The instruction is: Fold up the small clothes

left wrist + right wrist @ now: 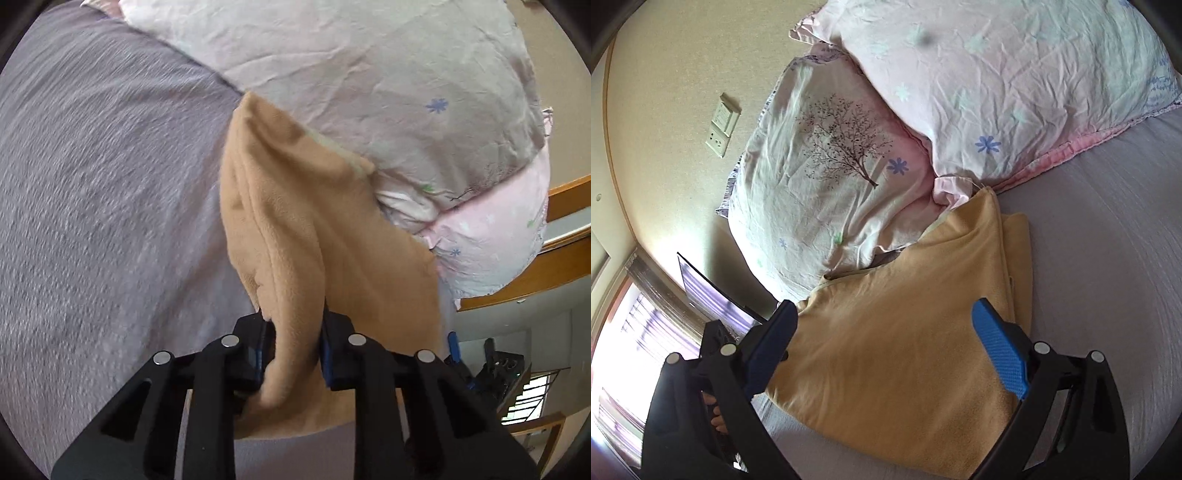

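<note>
Tan fleece garment, soft nap, thick hems, lies folded w/ layered edges on the bed sheet, a grey-lilac ribbed knit. In right wrist view it fills the centre-bottom, a roughly rectangular slab w/ stacked fold edges along its 2 o'clock side; its far corner touches the pillows at 12 o'clock. In left wrist view the garment is bunched into a long ridge running from the gripper up to 12 o'clock, where it meets the pillow edge. Left gripper is clenched on that ridge: black arms, blue textured pads pressing the fleece from both sides, cloth bulging out betw. them. Right gripper is released, fingers spread wide, blue pads either side above the garment; contact w/ cloth can't be told. Upper pillow: pale pink, crinkled cotton, blue flower print, frilled edge. Lower pillow: white-pink, printed w/ a dark bare tree. Beige wall at 9-10 o'clock w/ a white switch plate; bright window at 8 o'clock.
</note>
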The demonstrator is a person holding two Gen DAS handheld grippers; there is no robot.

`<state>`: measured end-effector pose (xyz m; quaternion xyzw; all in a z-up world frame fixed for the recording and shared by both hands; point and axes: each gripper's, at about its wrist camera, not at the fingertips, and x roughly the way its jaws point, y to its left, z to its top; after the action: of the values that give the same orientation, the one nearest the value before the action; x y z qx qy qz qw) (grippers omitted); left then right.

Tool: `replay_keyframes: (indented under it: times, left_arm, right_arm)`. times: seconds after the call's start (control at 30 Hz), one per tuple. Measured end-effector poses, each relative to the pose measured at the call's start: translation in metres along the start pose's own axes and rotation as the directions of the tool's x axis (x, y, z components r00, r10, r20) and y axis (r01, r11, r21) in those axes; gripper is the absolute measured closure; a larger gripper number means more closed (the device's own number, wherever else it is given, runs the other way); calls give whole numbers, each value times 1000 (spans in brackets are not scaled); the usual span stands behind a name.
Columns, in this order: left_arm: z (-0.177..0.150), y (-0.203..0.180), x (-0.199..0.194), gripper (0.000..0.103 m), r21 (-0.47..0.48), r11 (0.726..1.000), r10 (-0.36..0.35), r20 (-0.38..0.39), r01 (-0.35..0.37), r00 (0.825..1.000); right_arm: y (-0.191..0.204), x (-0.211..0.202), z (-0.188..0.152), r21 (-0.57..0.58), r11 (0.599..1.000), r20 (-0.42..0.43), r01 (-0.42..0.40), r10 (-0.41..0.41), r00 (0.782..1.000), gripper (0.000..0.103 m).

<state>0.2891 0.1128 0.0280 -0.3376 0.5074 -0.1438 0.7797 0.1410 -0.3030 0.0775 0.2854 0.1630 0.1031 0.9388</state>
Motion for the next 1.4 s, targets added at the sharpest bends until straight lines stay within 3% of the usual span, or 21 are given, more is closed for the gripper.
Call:
replay_keyframes:
  times: [0.17,0.23,0.33,0.43,0.47,0.57,0.63,0.67,0.7,0.73,0.8,0.87,0.93,1.0,1.03,1.07,1.1,1.13,1.23,1.33,1.4]
  left_arm:
    - [3,-99,-10,82,178,980,-97,31,91,995]
    - [-9,-149,5,82,271,953,-138,-12,136,990]
    - [-40,-217,62,82,379,904,-158,-128,195,979]
    - [-74,-254,139,79,385,882,-146,-325,271,935]
    - [-83,-257,158,79,352,883,-165,-385,310,908]
    - [-84,-250,161,79,239,864,-311,-439,443,843]
    - [-76,-242,127,76,284,845,-339,-371,453,865]
    - [-73,-237,112,57,314,842,-337,-326,438,883]
    - [-70,-229,93,31,347,846,-325,-267,405,907]
    - [-69,-219,75,24,383,855,-293,-197,349,936]
    - [-72,-205,55,23,447,853,-235,-131,269,963]
    - [-79,-190,42,23,490,837,-204,-132,243,970]
    - [-84,-182,38,23,522,817,-191,-155,244,969]
    - [-99,-185,46,23,563,785,-185,-186,259,965]
    - [-108,-190,53,23,580,772,-176,-198,260,964]
    - [-114,-196,67,23,594,765,-153,-207,249,966]
    - [-120,-183,66,23,607,759,-131,-213,236,968]
    - [-127,-183,75,23,626,753,-85,-211,201,974]
    - [-138,-174,93,25,637,753,-19,-233,167,972]
    - [-141,-160,93,32,627,758,-10,-264,180,964]
    - [-139,-154,80,32,615,763,-33,-270,199,962]
  right_arm:
    - [0,-9,2,6,1000,39,3,-3,999,8]
    - [-4,-16,5,20,999,86,40,-42,995,8]
    - [-13,-30,9,41,996,148,80,-85,985,8]
    - [-33,-46,13,104,989,193,109,-128,973,8]
    - [-39,-49,14,127,986,199,107,-131,971,8]
    - [-51,-55,18,157,982,196,104,-134,971,8]
    - [-53,-55,20,151,983,187,102,-130,974,8]
    - [-53,-56,22,147,985,177,91,-116,977,10]
    - [-52,-57,21,139,986,161,89,-111,981,12]
    - [-47,-58,20,124,988,130,95,-111,985,16]
    - [-34,-66,12,94,993,107,65,-75,991,21]
    - [-13,-75,2,32,999,103,28,-31,994,22]
    - [12,-78,-7,-52,997,87,50,-46,995,23]
    - [36,-68,-15,-147,979,45,141,-136,990,23]
    - [43,-61,-18,-185,964,30,193,-190,981,28]
    - [47,-51,-22,-231,940,11,250,-255,967,65]
    - [47,-44,-27,-255,920,-12,298,-311,950,92]
    - [42,-39,-30,-251,909,-42,333,-354,934,93]
    - [10,-55,-42,-155,913,-73,377,-391,917,94]
    - [-19,-68,-59,-26,936,-151,350,-350,924,93]
    - [-12,-76,-56,-24,944,-135,329,-329,935,85]
